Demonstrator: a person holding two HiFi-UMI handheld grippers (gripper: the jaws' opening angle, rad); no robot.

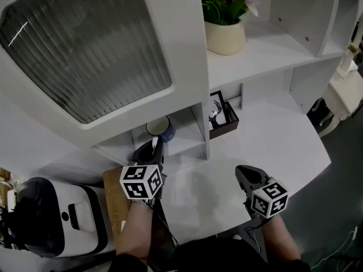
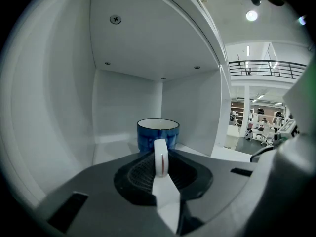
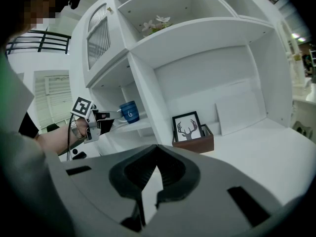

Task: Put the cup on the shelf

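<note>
Cup: blue, white inside, upright on the floor of the low shelf compartment under the ribbed-glass door; handle turned out toward the person.

Left gripper: reaching into that compartment; jaws pressed together on the cup's white handle, seen edge-on in the left gripper view; cup body just beyond the tips.

Right gripper: over the white desk top, well apart from the cup; jaws closed, nothing between them.

Also present: potted flowers on the upper shelf; framed deer picture in a brown wooden tray.
</note>
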